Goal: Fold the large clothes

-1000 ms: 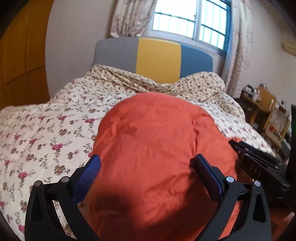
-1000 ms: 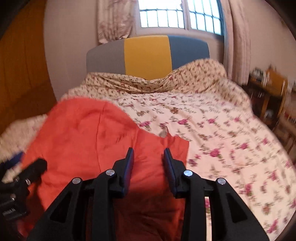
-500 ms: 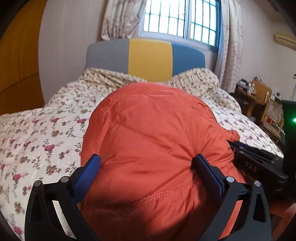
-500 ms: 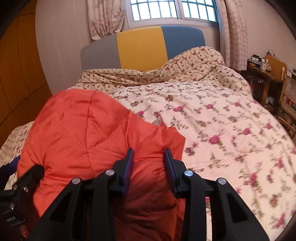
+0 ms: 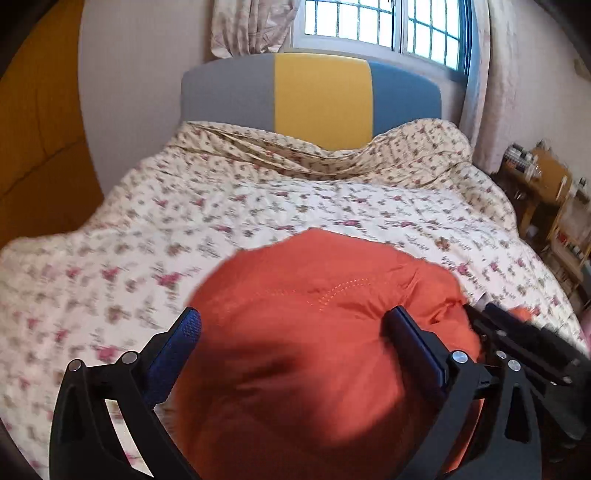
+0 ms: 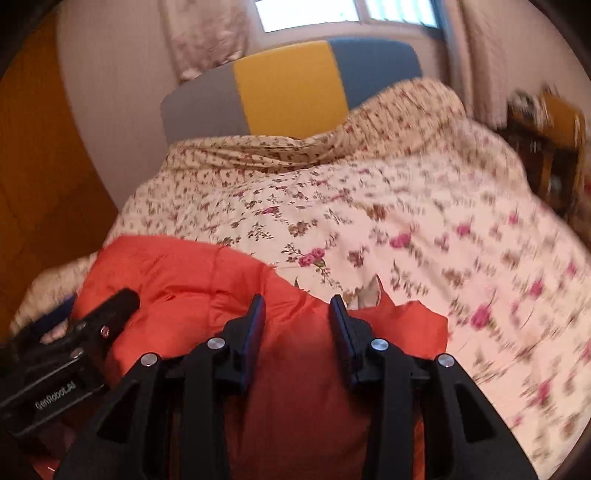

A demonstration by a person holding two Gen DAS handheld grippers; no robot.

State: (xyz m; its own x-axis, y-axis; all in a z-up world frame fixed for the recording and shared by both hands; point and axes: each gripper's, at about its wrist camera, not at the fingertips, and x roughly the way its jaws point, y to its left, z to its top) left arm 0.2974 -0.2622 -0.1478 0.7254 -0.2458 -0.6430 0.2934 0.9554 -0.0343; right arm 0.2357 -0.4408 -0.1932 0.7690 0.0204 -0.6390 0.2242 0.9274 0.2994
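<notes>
A puffy orange quilted jacket (image 5: 314,317) is bunched up over the near end of a bed with a floral quilt (image 5: 258,206). My left gripper (image 5: 293,325) has its fingers wide apart with the thick jacket bulging between them. My right gripper (image 6: 297,314) is closed on a fold of the same jacket (image 6: 184,273), its fingers a short way apart around the padding. The left gripper's body (image 6: 70,350) shows at the left of the right wrist view. The right gripper's body (image 5: 528,343) shows at the right of the left wrist view.
A grey, yellow and blue headboard (image 5: 317,92) stands under a window (image 5: 388,26) with curtains. A wooden wardrobe (image 5: 33,147) lines the left wall. A wooden desk with clutter (image 5: 546,184) stands to the right of the bed.
Both grippers have dropped toward the bed with the jacket. The jacket's bulge now sits lower in both views and more of the quilt shows beyond it.
</notes>
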